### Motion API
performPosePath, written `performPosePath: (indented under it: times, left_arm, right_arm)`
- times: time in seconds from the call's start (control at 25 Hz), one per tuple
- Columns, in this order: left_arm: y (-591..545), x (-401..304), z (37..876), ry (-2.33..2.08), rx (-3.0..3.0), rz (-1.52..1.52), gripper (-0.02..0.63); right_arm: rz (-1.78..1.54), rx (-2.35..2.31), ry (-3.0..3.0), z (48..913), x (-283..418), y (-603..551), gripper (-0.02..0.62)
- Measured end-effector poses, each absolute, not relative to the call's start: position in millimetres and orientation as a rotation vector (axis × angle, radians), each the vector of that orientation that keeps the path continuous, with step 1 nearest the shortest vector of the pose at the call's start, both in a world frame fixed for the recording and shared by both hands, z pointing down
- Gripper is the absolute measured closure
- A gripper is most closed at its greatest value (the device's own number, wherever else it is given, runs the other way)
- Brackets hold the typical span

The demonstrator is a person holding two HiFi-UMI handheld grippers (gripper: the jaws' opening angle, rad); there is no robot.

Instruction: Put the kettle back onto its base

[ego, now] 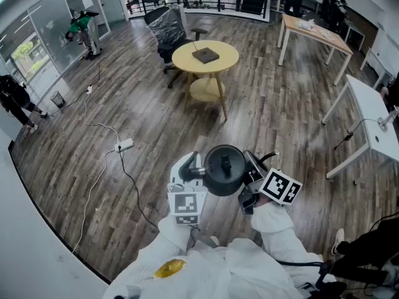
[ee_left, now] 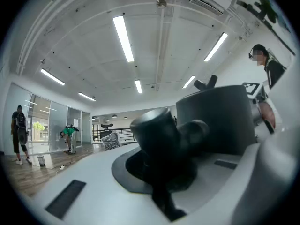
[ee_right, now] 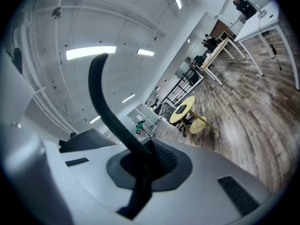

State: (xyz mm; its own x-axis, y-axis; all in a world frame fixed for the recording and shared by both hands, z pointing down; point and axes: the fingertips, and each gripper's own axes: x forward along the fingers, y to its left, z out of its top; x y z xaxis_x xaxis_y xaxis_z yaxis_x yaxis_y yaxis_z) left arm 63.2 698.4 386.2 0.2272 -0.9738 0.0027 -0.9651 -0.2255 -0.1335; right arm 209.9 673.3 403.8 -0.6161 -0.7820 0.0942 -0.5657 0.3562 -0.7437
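Note:
A black kettle [ego: 224,169] hangs in the air in front of me, held between both grippers above the wooden floor. My left gripper [ego: 197,173] is shut on a thick black stub [ee_left: 159,135] on the kettle's left side, and the kettle's body [ee_left: 220,116] rises just behind it. My right gripper [ego: 250,169] is shut on the kettle's thin curved handle [ee_right: 105,102]. Both grippers point level. A dark square base [ego: 206,55] lies on the round yellow table [ego: 187,58] some way ahead, with nothing on it.
A black office chair [ego: 167,25] stands behind the yellow table. On the floor to the left lie a white power strip [ego: 124,145] and its long cable. White tables [ego: 374,120] and a wooden desk [ego: 315,33] stand at the right. People stand by the glass wall at the left.

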Motion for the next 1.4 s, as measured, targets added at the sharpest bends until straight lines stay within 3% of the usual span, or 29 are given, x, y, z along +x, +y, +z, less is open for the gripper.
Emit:
performPosePath:
  times: [0.76,1.4]
  left_arm:
    - [606.8,22.8,404.5,1.91,-2.389,-0.138,0.607]
    - [415.0,40.6,392.9,1.914,-2.374,-0.132,0.607]
  right_arm:
    - [-1.15,-1.186,2.352,422.1,169.2,581.7,0.583]
    - [-1.156,-1.138,2.381,410.4,184.8,385.9,0.583]
